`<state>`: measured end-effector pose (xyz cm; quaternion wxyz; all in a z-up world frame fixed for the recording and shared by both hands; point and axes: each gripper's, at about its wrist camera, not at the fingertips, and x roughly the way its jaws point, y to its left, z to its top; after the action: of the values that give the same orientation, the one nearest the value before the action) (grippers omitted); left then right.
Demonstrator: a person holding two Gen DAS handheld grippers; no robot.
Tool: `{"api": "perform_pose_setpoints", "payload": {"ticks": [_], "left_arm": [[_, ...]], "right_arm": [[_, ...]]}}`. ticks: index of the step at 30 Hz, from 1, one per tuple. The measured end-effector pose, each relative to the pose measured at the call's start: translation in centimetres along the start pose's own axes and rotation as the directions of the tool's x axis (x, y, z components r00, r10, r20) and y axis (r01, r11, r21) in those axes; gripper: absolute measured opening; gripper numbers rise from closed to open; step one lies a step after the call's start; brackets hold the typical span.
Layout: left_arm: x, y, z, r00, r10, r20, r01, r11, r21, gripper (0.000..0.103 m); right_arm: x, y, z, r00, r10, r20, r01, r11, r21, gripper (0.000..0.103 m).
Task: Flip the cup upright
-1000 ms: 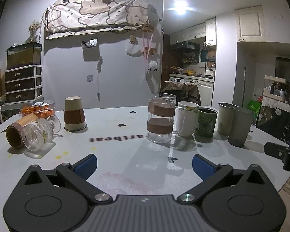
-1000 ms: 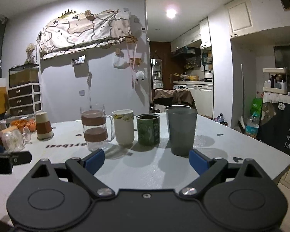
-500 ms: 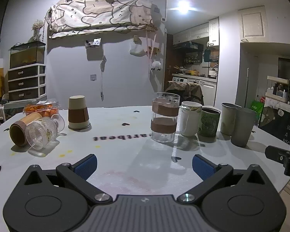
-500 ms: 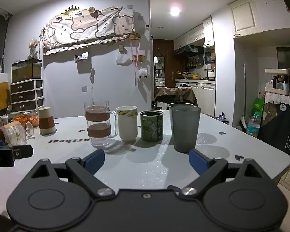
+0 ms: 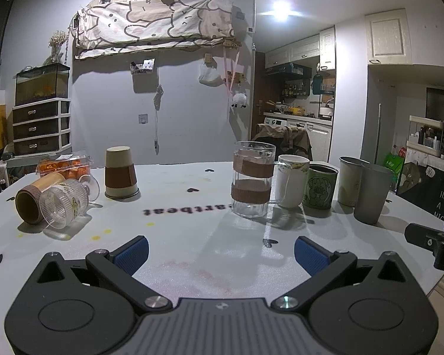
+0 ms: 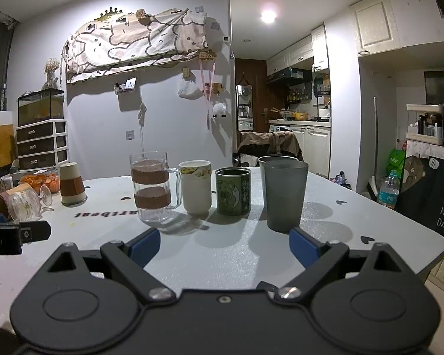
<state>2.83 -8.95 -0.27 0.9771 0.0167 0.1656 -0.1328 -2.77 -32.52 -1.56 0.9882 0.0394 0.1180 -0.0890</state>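
Note:
A paper cup with a brown sleeve [image 5: 120, 172] stands upside down on the white table [image 5: 192, 207], also in the right wrist view [image 6: 71, 184]. A ribbed clear goblet [image 5: 65, 205] and a tan cylinder cup [image 5: 35, 198] lie on their sides at the far left. My left gripper [image 5: 220, 256] is open and empty, low over the table's near part. My right gripper [image 6: 224, 244] is open and empty, in front of the grey tumbler [image 6: 284, 195].
A row of upright cups stands mid-table: a glass mug with brown bands [image 5: 253, 186], a white mug [image 5: 291, 180], a green mug [image 5: 321, 188], two grey tumblers [image 5: 373, 195]. A clear box of orange food [image 5: 63, 164] sits at the back left. The table edge falls off at right.
Both grippers have drifted slightly, so the cups have shifted a little right in each view. Both stay open and nothing on the table has moved.

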Motion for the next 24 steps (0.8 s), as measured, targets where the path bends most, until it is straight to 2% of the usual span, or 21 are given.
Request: {"api": "perform_pose_setpoints", "payload": {"ticks": [24], "left_arm": [[0.09,-0.27,0.04,1.0,0.0,-0.002,0.0,1.0,0.001,0.103]], "right_arm": [[-0.04,-0.01,0.1,1.0,0.001,-0.002,-0.001,1.0,0.001,0.094]]}}
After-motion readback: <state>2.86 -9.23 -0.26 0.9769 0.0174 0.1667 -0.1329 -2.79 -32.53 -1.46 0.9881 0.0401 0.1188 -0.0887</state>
